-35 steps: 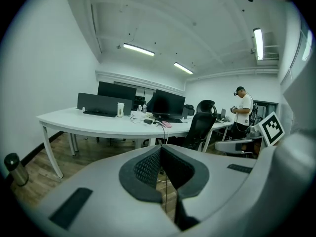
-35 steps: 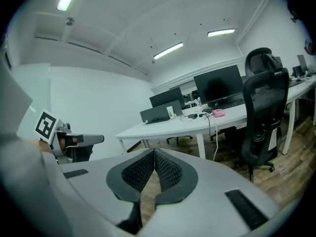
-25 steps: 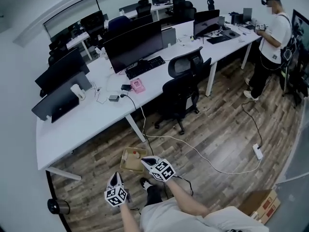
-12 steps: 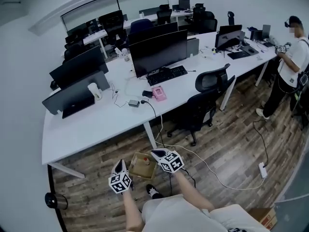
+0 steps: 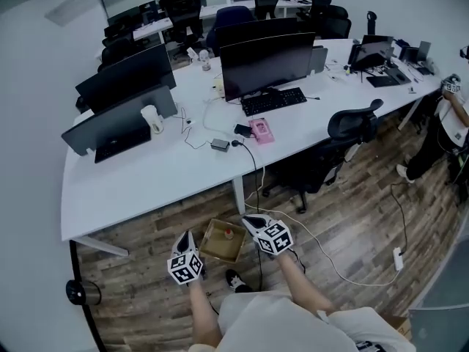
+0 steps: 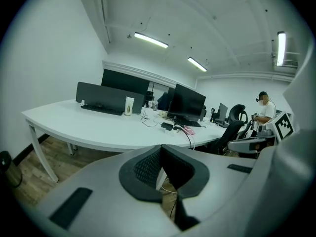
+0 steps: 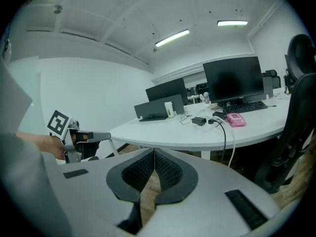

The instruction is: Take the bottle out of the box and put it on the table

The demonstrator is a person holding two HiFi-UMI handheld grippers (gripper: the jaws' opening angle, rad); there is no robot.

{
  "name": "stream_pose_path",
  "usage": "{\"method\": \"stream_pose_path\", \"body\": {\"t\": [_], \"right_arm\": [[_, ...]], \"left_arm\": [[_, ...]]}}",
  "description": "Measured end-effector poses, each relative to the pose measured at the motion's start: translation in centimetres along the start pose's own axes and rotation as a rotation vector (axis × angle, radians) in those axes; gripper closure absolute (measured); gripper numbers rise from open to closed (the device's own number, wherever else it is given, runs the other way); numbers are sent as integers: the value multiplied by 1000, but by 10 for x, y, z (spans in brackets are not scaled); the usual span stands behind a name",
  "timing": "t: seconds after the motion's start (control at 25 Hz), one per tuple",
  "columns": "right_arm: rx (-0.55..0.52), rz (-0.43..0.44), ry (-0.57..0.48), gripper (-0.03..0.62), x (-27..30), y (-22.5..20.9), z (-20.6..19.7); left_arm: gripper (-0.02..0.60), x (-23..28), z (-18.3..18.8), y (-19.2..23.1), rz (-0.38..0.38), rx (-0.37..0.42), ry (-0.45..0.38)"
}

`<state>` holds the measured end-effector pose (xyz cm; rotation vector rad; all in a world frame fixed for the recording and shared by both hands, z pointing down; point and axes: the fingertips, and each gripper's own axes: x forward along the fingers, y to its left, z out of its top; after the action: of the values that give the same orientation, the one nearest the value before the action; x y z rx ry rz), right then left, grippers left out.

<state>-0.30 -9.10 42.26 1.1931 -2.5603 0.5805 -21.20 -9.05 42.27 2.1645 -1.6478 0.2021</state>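
**bottle (image 5: 229, 234) not out of the box (image 5: 215, 249) yet, nothing grabbed**

The bottle stands red cap up inside the open cardboard box on the wood floor, lower centre of the head view, just below the near table edge. It's not lifted and nothing touches it.

left gripper (image 5: 184, 240): just left of the box. Its jaws are fully together with nothing between them. Its own view shows the pads meeting, with only desk and monitors beyond.

right gripper (image 5: 253, 221): at the box's upper right corner. Its jaws are also closed and empty. I can't tell from the head view whether it touches the rim.

table (image 5: 139, 185): long and white, running across the middle of the frame. The stretch nearest the box is bare, so that looks like the obvious drop spot. Farther up are a cup (image 5: 153, 119), a pink item (image 5: 261, 130), a keyboard (image 5: 272, 101) and monitors. An office chair (image 5: 337, 145) is right of centre, and a white cable (image 5: 322, 249) trails over the floor.

Progress: effectively zero. What's left:
- open one gripper
- come down over the bottle and close on it
- lift it clear of the box walls
- set it upright on the table
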Motion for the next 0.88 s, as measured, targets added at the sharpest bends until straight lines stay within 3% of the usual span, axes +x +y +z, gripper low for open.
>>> {"method": "stream_pose_path", "body": {"t": [0.28,0.56,0.72,0.88], "right_arm": [[66,-15,60,556,60,-1,-23],[51,-58,129,556,83,-19,-27],[37,-84,160,556,90,-55,-61],[40,-87,194,556,91,-82,-93]], "left_arm": [[569,62,-14,35,-51,-34,90],[568,115,-38,53,-156,26,241],[568,153,-83,48,-206,51,278],[568,176,-122,41,-207,84,322]]}}
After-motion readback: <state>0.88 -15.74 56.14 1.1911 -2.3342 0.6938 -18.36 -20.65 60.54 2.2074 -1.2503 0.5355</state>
